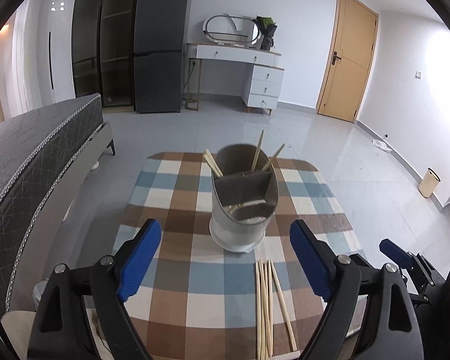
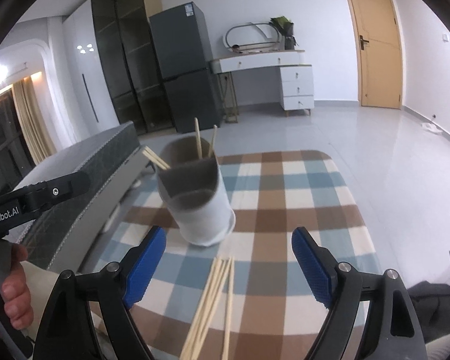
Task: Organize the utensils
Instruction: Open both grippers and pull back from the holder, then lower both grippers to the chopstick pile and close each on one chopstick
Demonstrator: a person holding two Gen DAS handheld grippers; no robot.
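Chopsticks (image 1: 267, 303) loose before divided holder (image 1: 243, 201)

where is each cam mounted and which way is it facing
Left wrist: on the left gripper, angled down over the checked table at the utensil holder; own open blue fingers and the right gripper's tip show.
Right wrist: on the right gripper, angled down over the loose chopsticks; the left gripper's body and a hand show.
Shared: holder, chopsticks, table, fridge.
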